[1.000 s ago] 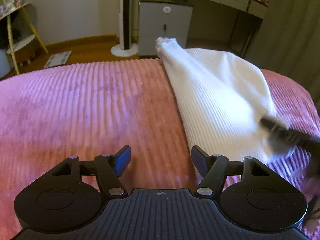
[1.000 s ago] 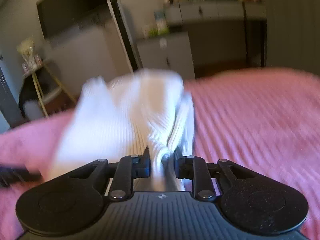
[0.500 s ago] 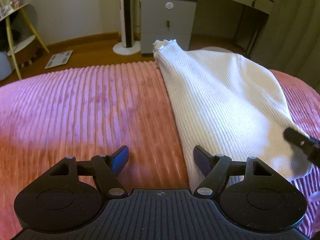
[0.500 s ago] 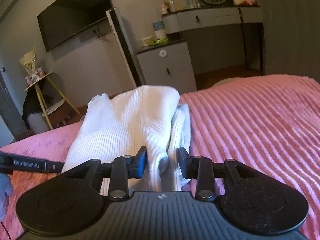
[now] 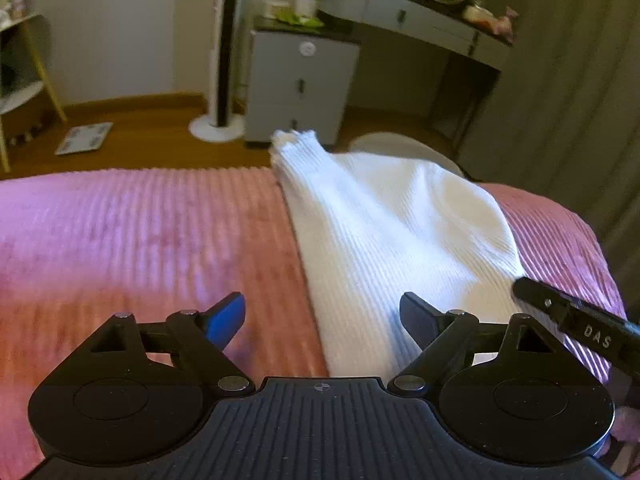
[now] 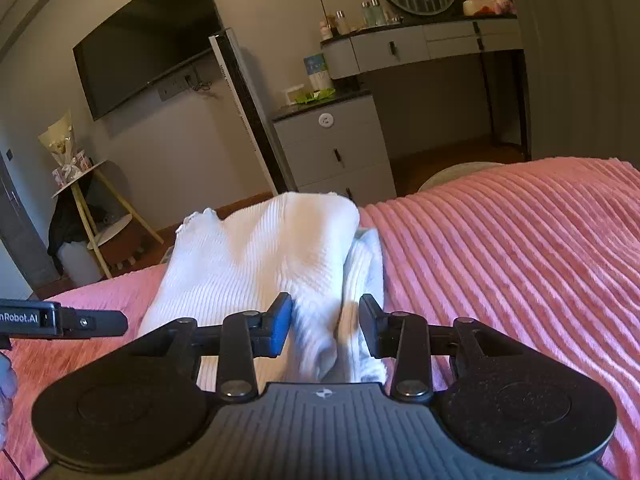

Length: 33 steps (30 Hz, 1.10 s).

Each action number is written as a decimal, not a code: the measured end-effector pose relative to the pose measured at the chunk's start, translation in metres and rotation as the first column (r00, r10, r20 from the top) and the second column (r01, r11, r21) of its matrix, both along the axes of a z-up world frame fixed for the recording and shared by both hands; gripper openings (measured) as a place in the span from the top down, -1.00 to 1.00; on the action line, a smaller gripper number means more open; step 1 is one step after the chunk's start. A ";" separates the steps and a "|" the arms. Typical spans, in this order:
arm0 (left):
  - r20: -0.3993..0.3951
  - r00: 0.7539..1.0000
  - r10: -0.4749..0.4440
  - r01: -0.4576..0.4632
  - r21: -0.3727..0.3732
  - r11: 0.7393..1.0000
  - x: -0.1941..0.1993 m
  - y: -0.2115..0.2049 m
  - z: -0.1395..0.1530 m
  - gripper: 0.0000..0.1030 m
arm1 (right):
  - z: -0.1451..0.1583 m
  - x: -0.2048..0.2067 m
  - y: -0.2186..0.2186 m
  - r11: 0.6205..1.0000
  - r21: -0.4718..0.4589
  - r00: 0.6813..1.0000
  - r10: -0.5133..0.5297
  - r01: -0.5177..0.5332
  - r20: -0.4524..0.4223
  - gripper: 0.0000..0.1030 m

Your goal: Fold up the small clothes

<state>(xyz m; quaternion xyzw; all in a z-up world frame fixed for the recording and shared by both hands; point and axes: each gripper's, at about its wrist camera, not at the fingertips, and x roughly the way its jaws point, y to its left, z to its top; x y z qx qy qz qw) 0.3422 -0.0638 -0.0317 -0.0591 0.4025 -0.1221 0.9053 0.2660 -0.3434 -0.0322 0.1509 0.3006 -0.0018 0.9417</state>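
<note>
A white ribbed knit garment lies folded lengthwise on the pink ribbed bedspread, its frilled end toward the far edge of the bed. My left gripper is open and empty just above the garment's near left edge. In the right wrist view the garment runs away from my right gripper, which is open with the garment's near end lying loose between its jaws. The right gripper's finger shows at the right of the left wrist view.
Beyond the bed are a grey drawer cabinet, a tower fan, a dressing table, a wall TV and a small shelf stand. A scale lies on the wood floor.
My right gripper was shut on the garment's near end and has opened, letting it go. The garment has settled on the bed. My left gripper stayed open and tilted up slightly.
</note>
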 end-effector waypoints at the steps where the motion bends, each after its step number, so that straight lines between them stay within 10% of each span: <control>1: -0.023 1.000 -0.005 0.005 -0.003 1.000 0.005 -0.001 -0.005 -0.72 | 0.001 0.002 -0.001 1.000 0.004 1.000 -0.001 0.001 0.000 0.29; 14: -0.142 0.990 0.015 -0.031 -0.106 0.994 0.031 -0.003 -0.038 -0.76 | -0.031 0.045 0.007 0.992 -0.111 0.995 0.049 -0.058 -0.085 0.50; 17: -0.161 0.987 0.003 -0.028 -0.153 0.988 0.032 0.002 -0.037 -0.70 | -0.016 0.041 0.001 0.998 -0.045 0.996 0.028 -0.032 -0.082 0.43; 21: -0.161 0.986 -0.033 -0.002 -0.217 0.976 0.029 0.011 -0.038 -0.66 | -0.006 0.022 -0.013 1.000 -0.011 0.998 0.021 -0.022 -0.066 -0.25; 33: -0.214 0.972 -0.094 0.014 -0.351 0.936 0.048 -0.003 -0.060 -0.44 | -0.046 0.044 -0.047 0.940 0.338 0.984 0.109 -0.056 -0.139 0.08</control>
